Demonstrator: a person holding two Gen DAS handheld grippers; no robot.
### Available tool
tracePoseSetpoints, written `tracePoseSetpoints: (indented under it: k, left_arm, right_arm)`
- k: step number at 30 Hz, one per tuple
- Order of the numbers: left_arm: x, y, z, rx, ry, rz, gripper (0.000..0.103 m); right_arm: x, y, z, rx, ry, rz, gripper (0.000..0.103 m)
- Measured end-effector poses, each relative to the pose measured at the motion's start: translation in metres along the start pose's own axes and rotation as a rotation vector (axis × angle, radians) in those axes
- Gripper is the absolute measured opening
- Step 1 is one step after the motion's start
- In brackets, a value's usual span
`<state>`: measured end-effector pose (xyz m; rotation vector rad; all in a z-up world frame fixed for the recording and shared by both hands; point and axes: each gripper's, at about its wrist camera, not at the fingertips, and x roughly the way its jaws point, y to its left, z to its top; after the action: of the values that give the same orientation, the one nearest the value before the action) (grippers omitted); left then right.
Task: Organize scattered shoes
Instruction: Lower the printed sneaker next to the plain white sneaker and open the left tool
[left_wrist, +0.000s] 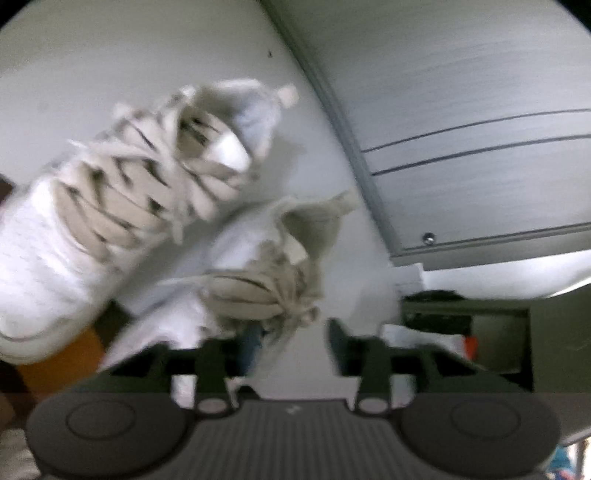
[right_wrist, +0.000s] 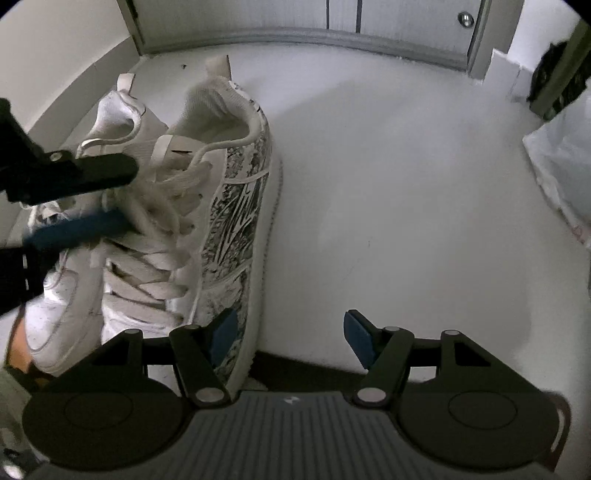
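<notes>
Two white sneakers with beige laces lie side by side on the white floor. The nearer sneaker (right_wrist: 236, 206) has a black-and-white patterned side, and the other sneaker (right_wrist: 122, 114) lies behind it by the wall. In the blurred left wrist view they are the upper sneaker (left_wrist: 110, 192) and the lower sneaker (left_wrist: 236, 258). My left gripper (left_wrist: 295, 339) is open, with loose laces at its left finger. Seen from the right, the left gripper (right_wrist: 110, 199) straddles the laces without pinching them. My right gripper (right_wrist: 291, 332) is open over bare floor, its left finger beside the patterned side.
A grey door (right_wrist: 295, 22) with a raised threshold closes off the back, also seen as the grey door (left_wrist: 480, 110). A white wall (right_wrist: 55, 55) runs along the left. A white plastic bag (right_wrist: 561, 166) and a dark object (right_wrist: 554, 74) sit at the right. Bare floor (right_wrist: 388, 203) spreads beside the shoes.
</notes>
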<state>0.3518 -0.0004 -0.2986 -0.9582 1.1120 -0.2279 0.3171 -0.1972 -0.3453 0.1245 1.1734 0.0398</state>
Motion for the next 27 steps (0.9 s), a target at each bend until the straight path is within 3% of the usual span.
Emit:
tracePoseSetpoints:
  k: [9, 17, 21, 24, 27]
  left_arm:
    - [-0.045, -0.002, -0.002, 0.077, 0.021, 0.022, 0.069]
    - [-0.081, -0.012, 0.001, 0.18, 0.012, 0.088, 0.068]
    - [-0.104, -0.009, 0.004, 0.196, 0.021, 0.098, 0.07]
    - [-0.128, -0.002, 0.008, 0.161, 0.024, 0.06, 0.075]
    - [-0.145, -0.002, 0.003, 0.174, 0.033, 0.088, 0.077]
  right_arm:
    - [-0.04, 0.01, -0.011, 0.038, -0.021, 0.076, 0.069]
    - [-0.08, 0.036, -0.006, -0.007, -0.076, 0.073, 0.069]
    - [-0.098, 0.047, -0.007, -0.018, -0.09, 0.082, 0.069]
    - [-0.113, 0.054, -0.011, -0.025, -0.091, 0.098, 0.069]
    - [-0.133, 0.058, -0.016, -0.032, -0.089, 0.11, 0.07]
